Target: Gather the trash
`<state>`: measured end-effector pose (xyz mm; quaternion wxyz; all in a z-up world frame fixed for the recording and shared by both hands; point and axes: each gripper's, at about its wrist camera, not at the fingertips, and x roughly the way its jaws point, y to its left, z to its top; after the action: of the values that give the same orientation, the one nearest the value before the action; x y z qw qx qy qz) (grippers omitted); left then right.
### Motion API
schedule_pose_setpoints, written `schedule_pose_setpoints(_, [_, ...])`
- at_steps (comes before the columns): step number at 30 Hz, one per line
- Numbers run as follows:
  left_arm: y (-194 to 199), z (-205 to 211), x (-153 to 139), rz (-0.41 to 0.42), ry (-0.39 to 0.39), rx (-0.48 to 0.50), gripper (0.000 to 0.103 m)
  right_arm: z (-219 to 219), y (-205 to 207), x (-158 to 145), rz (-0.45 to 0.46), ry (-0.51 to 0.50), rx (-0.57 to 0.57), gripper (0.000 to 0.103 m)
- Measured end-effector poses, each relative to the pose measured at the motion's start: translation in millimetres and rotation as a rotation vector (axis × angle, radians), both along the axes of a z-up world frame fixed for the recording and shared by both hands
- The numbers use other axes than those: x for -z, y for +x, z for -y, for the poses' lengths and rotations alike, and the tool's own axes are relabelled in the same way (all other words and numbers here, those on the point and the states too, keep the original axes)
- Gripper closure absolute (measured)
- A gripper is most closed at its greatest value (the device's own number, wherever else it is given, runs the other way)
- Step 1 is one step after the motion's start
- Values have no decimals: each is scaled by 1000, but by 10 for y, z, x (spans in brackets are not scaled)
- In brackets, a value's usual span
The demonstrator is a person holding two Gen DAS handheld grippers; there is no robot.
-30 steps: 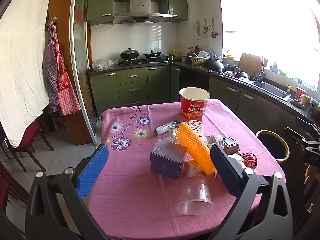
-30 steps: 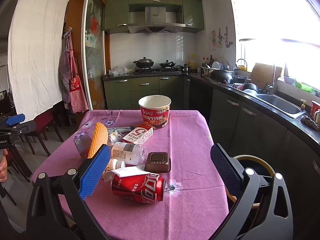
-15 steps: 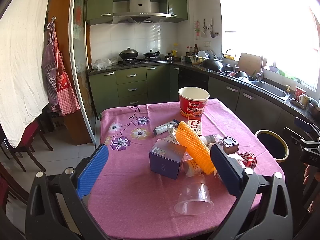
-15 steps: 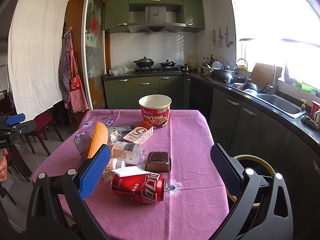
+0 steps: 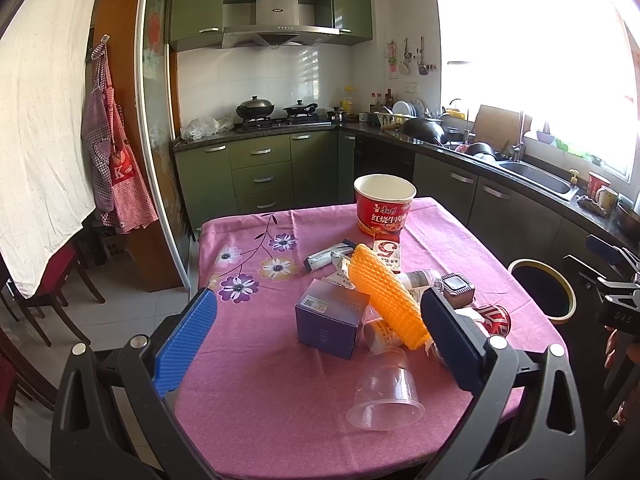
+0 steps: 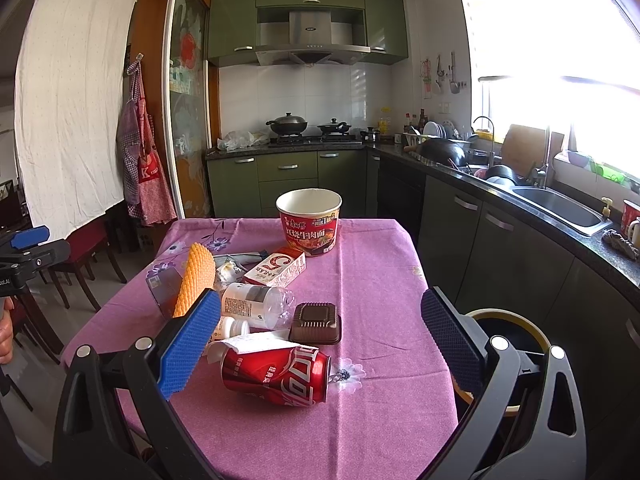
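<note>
A green-cabinet kitchen with a bright window surrounds a table (image 5: 248, 400) draped in a pink flowered cloth, on which a heap of trash lies. At the far end stands a red instant-noodle cup (image 5: 384, 210), upright and open-topped; just in front of it lies a small red-and-white carton (image 6: 276, 269). Nearer the middle, an orange foam net sleeve (image 5: 386, 296) leans across the pile, its lower end resting over a small yogurt bottle (image 5: 380, 334) and beside a purple box (image 5: 330, 320). A clear plastic bottle (image 6: 258, 305) lies on its side behind the sleeve, with a brown ribbed plastic tub (image 6: 316, 323) touching its neck end. A red cola can (image 6: 276, 374) lies on its side close to the right-hand edge of the pile, a crumpled paper slip draped over its base. A clear plastic cup (image 5: 386, 396) lies tipped over at the near edge, apart from the box. A silver wrapper (image 5: 328, 256) sits flat behind the sleeve.

Beside the table, on the floor toward the sink counter, stands a dark bin with a yellow rim (image 5: 544, 290).

The left gripper (image 5: 318, 338) hovers above the near table edge, jaws spread wide and holding nothing — the box and sleeve show between them. The right gripper (image 6: 320, 342) likewise hangs wide and empty, with the can and tub framed between its jaws.
</note>
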<state>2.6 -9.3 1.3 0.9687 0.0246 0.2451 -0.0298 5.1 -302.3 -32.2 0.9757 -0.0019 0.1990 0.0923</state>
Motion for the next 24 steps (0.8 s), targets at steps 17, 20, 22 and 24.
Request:
schedule_pose_setpoints(17, [-3,10,-6,2,1,5,6,1,3,13,-2,0,3,4])
schedule_pose_setpoints(20, [-6,12,-10,2,2,7,6,6,10,23,-5,1,3,4])
schedule_pose_setpoints(22, [-4,9,-8,1,2,8,6,11,17,30,-7,0,4,4])
schedule_pose_setpoints(24, [17,10,1,-1,4,10,6,13,40,34,-11,-2,1,4])
